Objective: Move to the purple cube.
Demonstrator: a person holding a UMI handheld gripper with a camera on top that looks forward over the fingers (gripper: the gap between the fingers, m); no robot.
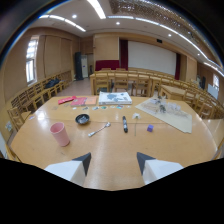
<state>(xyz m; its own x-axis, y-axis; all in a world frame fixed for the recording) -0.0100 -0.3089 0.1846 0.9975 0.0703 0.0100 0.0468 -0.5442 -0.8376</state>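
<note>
A small purple cube (149, 128) sits on the wooden table (110, 150), well beyond my fingers and off to the right of them. My gripper (114, 161) is open, its two dark-tipped fingers apart low over the table's near part with nothing between them. The cube lies just right of a black marker (125, 124).
A pink cup (59, 134) stands ahead to the left. A small black bowl (82, 119) and a metal spoon (99, 129) lie ahead. Papers and a book (115, 98) lie further back, a cloth (167, 113) to the right. Wooden chairs ring the table.
</note>
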